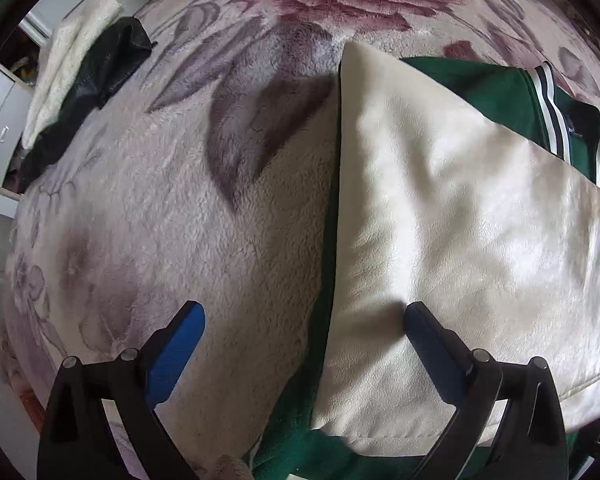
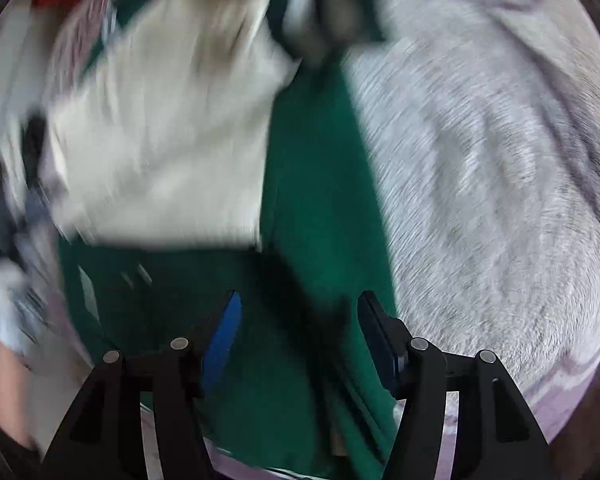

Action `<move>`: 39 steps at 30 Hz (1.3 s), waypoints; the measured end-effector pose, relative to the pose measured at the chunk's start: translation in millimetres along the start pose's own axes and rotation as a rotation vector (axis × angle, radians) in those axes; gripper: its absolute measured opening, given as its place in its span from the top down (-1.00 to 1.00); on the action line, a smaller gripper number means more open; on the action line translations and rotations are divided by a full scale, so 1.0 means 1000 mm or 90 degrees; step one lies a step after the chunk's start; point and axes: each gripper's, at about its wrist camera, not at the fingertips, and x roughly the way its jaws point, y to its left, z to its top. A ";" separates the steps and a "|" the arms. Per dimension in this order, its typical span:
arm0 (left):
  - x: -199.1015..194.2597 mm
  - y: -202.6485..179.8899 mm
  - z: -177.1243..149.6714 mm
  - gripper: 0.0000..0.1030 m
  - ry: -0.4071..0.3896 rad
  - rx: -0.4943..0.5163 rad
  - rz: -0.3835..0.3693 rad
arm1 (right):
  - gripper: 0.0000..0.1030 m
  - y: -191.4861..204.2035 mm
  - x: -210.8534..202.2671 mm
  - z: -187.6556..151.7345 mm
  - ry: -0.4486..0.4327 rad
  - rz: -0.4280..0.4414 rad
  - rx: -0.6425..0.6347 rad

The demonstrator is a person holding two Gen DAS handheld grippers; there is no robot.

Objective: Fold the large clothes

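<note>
Left wrist view: my left gripper (image 1: 304, 332) points steeply down, jaws spread to their widest and holding nothing, straddling the long left edge of the green-and-cream jacket (image 1: 440, 200) on the floral bed blanket (image 1: 160, 208). One pad hangs over bare blanket; the other sits over the cream sleeve (image 1: 452, 240), whose long axis runs away from me toward the striped collar (image 1: 556, 112) (contact with the cloth I cannot tell). Right wrist view, blurred: my right gripper (image 2: 300, 320) has jaws partly open and empty, above the jacket's green edge strip. Judgement: each hand has a side edge directly beneath it, neither markedly nearer.
</note>
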 end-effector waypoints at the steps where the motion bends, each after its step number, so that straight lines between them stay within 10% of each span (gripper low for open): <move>1: -0.002 -0.002 0.000 -1.00 -0.003 0.004 0.006 | -0.18 0.000 0.007 -0.001 -0.017 -0.049 -0.002; 3: -0.006 -0.003 -0.002 -1.00 -0.009 0.011 0.013 | 0.36 -0.024 0.003 0.000 -0.071 -0.071 0.084; 8: -0.008 -0.009 -0.008 -1.00 -0.011 0.030 0.021 | 0.59 -0.096 -0.014 -0.023 -0.156 0.010 0.345; 10: -0.008 -0.008 -0.008 -1.00 -0.008 0.026 0.021 | 0.56 -0.124 0.007 -0.034 -0.103 0.082 0.418; 15: -0.016 -0.007 -0.016 -1.00 -0.015 0.017 0.022 | 0.33 -0.086 -0.019 -0.026 -0.113 -0.017 0.239; 18: -0.014 -0.009 -0.022 -1.00 -0.011 0.020 0.023 | -0.19 -0.041 -0.021 -0.022 -0.129 -0.069 0.091; 21: -0.014 -0.010 -0.025 -1.00 -0.011 0.018 0.026 | -0.17 -0.009 0.004 -0.005 -0.124 -0.171 -0.015; 28: -0.028 0.012 -0.039 -1.00 -0.006 -0.012 0.027 | 0.11 -0.092 0.011 -0.011 -0.160 0.049 0.373; 34: -0.052 0.036 -0.089 -1.00 0.013 -0.044 0.019 | 0.08 -0.054 -0.009 -0.068 -0.110 0.062 0.316; 39: -0.058 -0.010 -0.134 -1.00 0.066 -0.036 -0.107 | 0.08 0.018 -0.015 -0.068 -0.085 0.139 0.246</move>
